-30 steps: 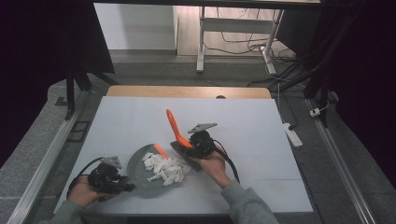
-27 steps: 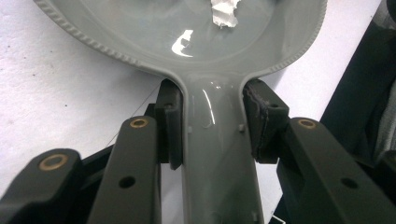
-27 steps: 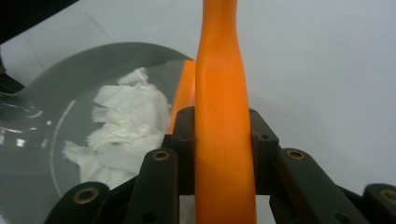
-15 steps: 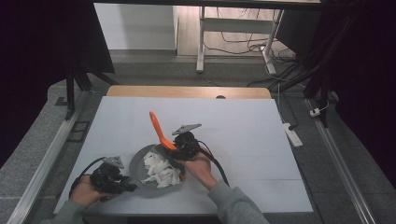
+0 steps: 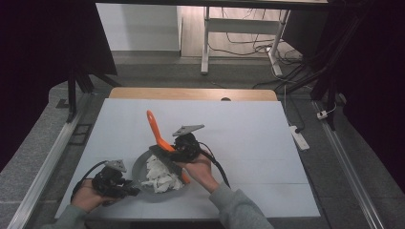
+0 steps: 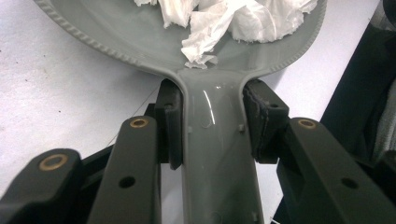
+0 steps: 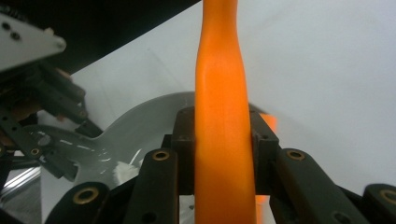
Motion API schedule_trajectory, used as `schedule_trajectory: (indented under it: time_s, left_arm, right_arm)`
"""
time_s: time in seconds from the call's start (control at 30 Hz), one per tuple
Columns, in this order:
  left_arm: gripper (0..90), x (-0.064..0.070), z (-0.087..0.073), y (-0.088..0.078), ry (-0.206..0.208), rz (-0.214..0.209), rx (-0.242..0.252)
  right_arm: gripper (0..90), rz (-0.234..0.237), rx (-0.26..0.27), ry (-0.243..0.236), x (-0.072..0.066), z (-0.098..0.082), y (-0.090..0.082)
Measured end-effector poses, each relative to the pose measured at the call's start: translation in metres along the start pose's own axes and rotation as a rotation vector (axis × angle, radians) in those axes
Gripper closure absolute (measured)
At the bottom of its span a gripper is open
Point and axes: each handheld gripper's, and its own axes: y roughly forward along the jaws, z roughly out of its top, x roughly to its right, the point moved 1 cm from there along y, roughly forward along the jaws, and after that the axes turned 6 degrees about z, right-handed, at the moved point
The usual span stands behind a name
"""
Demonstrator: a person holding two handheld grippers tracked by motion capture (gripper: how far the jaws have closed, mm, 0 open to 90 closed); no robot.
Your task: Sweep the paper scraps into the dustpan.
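Left hand-held gripper [image 6: 210, 140] pinches my grey dustpan's handle [image 6: 212, 158] steady at the counter's [image 5: 248, 124] seven o'clock, so my right hand-held gripper [image 7: 223, 154], clamping the orange brush [image 5: 160, 136], can sweep tissue scraps [image 5: 160, 174] in.

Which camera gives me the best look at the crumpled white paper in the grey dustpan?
The high view: the whole crumpled white paper pile lies in the grey dustpan. The left gripper view catches its near edge; the right gripper view shows a sliver.

Grey dustpan [image 5: 143, 167] with beaded rim — orange brush handle [image 5: 154, 126], white paper scraps [image 5: 160, 174].
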Motion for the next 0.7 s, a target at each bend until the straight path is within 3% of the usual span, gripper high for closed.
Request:
schedule_trajectory:
  time_s: [0.23, 0.4, 0.6, 0.7]
  left_arm:
    - [62.1, -0.001, -0.001, -0.002, -0.003, 0.001, -0.002]
    - [62.1, -0.002, -0.004, -0.003, -0.008, -0.002, -0.002]
    - [62.0, -0.005, -0.007, -0.007, -0.01, -0.009, -0.01]
    - [62.0, -0.006, -0.009, -0.008, -0.014, -0.011, -0.01]
  right_arm:
    - [70.2, -0.114, 0.016, -0.006, 0.022, 0.006, -0.026]
    - [70.2, -0.181, -0.027, -0.005, 0.04, 0.002, -0.025]
    - [70.2, -0.187, -0.081, 0.002, 0.052, -0.003, -0.006]
    - [70.2, -0.172, -0.077, 0.015, 0.051, -0.003, 0.0]
